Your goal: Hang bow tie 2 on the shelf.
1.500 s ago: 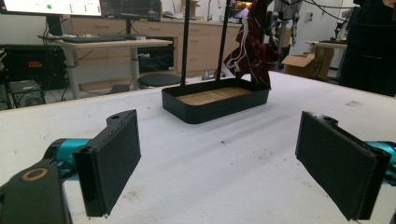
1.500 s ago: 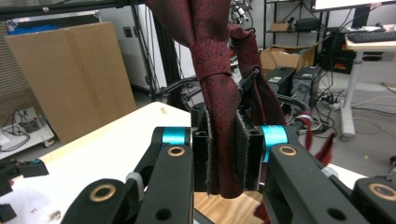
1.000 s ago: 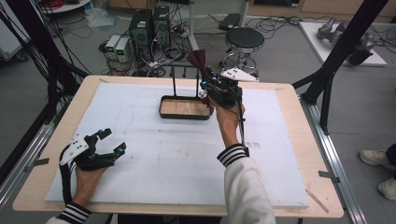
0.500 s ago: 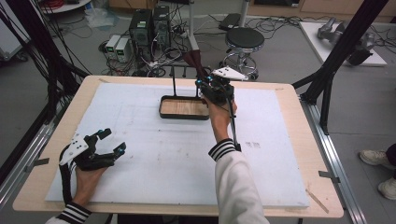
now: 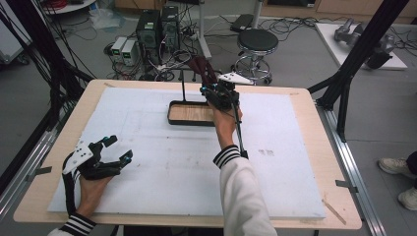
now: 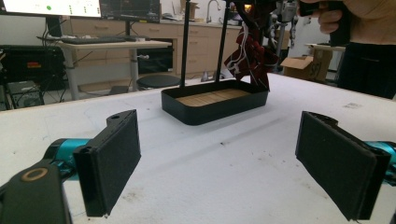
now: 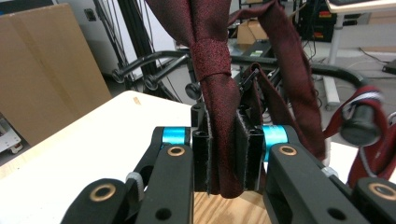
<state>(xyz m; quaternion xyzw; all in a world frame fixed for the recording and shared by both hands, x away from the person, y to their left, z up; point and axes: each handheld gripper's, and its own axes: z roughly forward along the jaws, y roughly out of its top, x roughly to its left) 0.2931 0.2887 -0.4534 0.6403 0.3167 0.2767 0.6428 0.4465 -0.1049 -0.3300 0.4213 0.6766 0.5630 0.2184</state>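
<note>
A dark red necktie [image 5: 203,69] hangs from my right gripper [image 5: 217,93], which is shut on it above the right end of a black tray [image 5: 173,112] with a wooden floor. In the right gripper view the knotted tie [image 7: 212,60] is clamped between the pads of the right gripper [image 7: 224,158], and loose lengths trail to the right. Two thin black posts [image 5: 182,86] rise from the tray's far side. My left gripper [image 5: 120,147] rests open at the front left, with nothing between its pads [image 6: 114,158]. From there the tray [image 6: 215,106] and the tie [image 6: 250,51] lie ahead.
A white foam sheet [image 5: 162,167] covers the wooden table [image 5: 339,206]. Black frame struts [image 5: 361,46] stand at both sides. Behind the table are computer towers [image 5: 157,24], cables and a round stool [image 5: 257,42]. Another person's shoes [image 5: 393,165] are at the right edge.
My right hand has carried the tie to the left and slightly down, closer to the posts at the tray's far side. The left hand has stayed put.
</note>
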